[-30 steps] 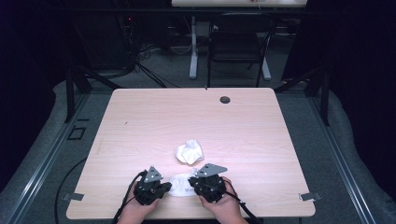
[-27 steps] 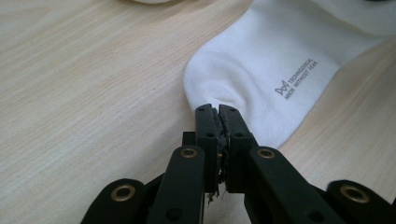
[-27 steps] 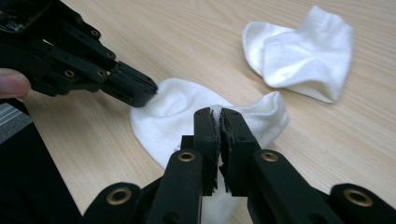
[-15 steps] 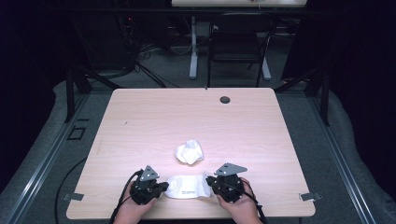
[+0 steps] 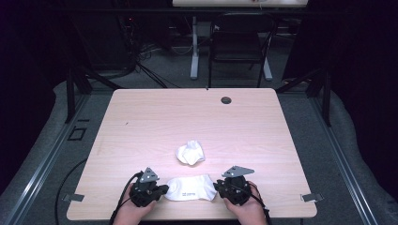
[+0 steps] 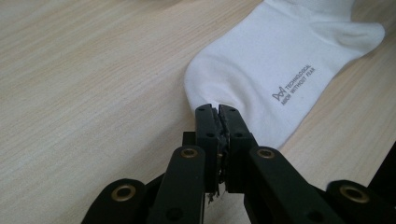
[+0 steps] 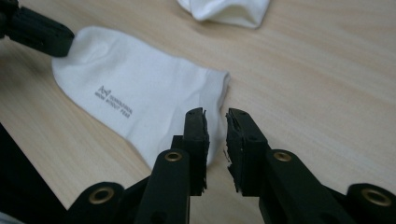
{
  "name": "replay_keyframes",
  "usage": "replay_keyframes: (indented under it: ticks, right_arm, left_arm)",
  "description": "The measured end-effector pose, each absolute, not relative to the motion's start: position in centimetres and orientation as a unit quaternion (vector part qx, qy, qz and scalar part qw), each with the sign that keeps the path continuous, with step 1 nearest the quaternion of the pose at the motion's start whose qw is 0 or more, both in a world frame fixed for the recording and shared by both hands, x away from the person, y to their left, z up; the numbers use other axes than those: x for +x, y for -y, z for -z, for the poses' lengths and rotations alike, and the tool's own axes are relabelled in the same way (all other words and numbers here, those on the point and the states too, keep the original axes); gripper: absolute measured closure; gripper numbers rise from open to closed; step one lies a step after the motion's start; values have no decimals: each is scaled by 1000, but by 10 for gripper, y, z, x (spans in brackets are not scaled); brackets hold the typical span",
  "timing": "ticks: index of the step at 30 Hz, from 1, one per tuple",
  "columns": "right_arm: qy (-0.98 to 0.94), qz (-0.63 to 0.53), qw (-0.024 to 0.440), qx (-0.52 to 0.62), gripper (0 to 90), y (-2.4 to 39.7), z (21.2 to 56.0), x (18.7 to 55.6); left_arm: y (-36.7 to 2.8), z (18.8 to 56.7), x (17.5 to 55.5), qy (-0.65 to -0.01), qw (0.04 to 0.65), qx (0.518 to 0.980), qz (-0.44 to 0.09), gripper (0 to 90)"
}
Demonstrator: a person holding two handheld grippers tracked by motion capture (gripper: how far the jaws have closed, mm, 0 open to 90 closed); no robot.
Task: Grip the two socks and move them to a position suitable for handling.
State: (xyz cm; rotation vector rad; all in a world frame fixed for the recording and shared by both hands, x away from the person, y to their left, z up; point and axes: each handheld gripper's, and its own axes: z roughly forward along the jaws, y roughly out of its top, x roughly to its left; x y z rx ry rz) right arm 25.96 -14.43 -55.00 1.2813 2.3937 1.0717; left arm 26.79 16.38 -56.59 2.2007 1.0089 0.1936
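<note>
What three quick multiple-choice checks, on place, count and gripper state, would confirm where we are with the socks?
1. Where is the flat sock? A between the two grippers; B at the far edge; C on the floor.
2. How many white socks are on the table? A one; B two; C four.
3. How does the left gripper stand? A wide open; B shut on the flat sock; C lifted away.
Key: A, it lies stretched between them; B, the balled sock lies behind it; B, its jaws pinch the sock's edge.
</note>
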Motion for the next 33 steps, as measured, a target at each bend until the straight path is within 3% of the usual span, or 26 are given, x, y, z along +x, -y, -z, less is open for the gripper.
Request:
replay_keyframes:
  ticks: [2, 6, 15, 22, 28, 33]
  right_arm:
    - [-808, -382, 122, 432, 775, 142, 546, 258]
    - [-819, -403, 101, 397, 749, 131, 547, 259]
    - [-843, -364, 95, 386, 719, 119, 568, 267]
    - [-833, -367, 64, 409, 663, 126, 575, 271]
    - [-838, -369, 84, 394, 628, 128, 576, 271]
    - [-837, -371, 84, 393, 656, 134, 577, 273]
  left_arm:
    - [-164, 567, 268, -391, 350, 848, -76, 876]
    - [-166, 565, 269, -393, 358, 842, -87, 821]
    - [-164, 561, 268, -380, 388, 835, -85, 716]
    - [-154, 569, 268, -369, 365, 851, -83, 610]
    - [-153, 574, 268, -366, 355, 856, -87, 604]
    - [-152, 574, 268, -351, 346, 864, -99, 617]
